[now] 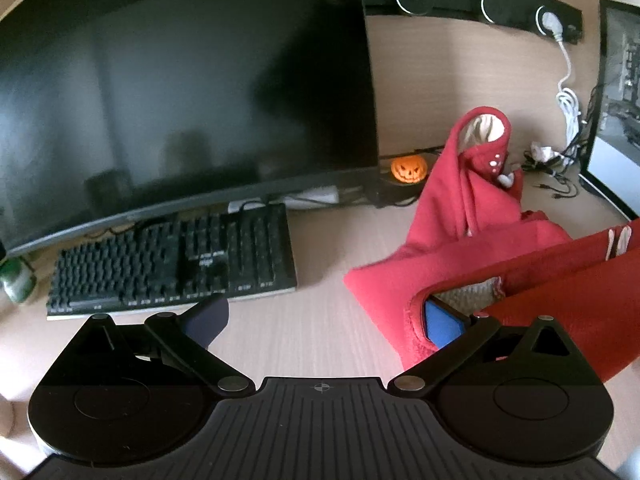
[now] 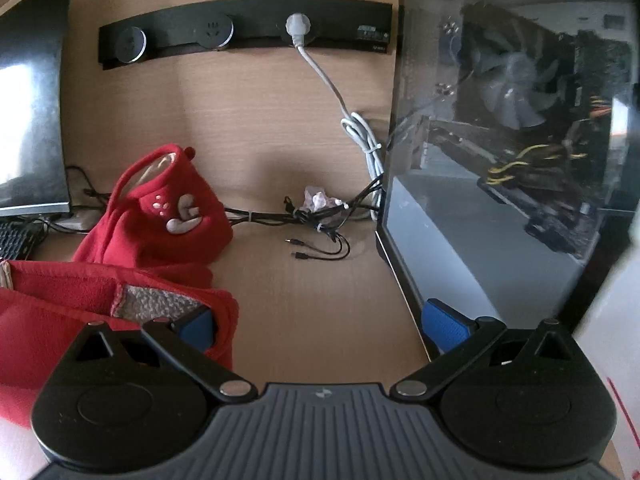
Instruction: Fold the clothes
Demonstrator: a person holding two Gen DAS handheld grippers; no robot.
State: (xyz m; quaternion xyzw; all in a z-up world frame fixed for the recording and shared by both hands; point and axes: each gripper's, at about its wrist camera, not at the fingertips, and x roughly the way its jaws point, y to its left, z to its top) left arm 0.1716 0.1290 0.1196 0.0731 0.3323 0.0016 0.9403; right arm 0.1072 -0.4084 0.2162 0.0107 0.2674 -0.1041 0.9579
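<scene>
A red fleece garment (image 1: pixel 472 236) lies crumpled on the wooden desk (image 1: pixel 304 332), its hood standing up at the back; the right wrist view shows it at the left (image 2: pixel 160 220). My left gripper (image 1: pixel 324 322) is open wide. Its right fingertip (image 1: pixel 442 326) sits inside a lined opening of the red fabric, while its left fingertip (image 1: pixel 208 320) hangs over bare desk. My right gripper (image 2: pixel 320 326) is also open wide. Its left fingertip (image 2: pixel 196 326) is tucked against the garment's grey-lined edge, and the right fingertip (image 2: pixel 446 326) is beside the computer case.
A large dark monitor (image 1: pixel 180 92) and black keyboard (image 1: pixel 172 264) fill the left of the desk. An orange pumpkin figure (image 1: pixel 408 169) sits behind the garment. A glass-sided computer case (image 2: pixel 512 152) stands at the right, with cables (image 2: pixel 316 220) and a wall power strip (image 2: pixel 244 28).
</scene>
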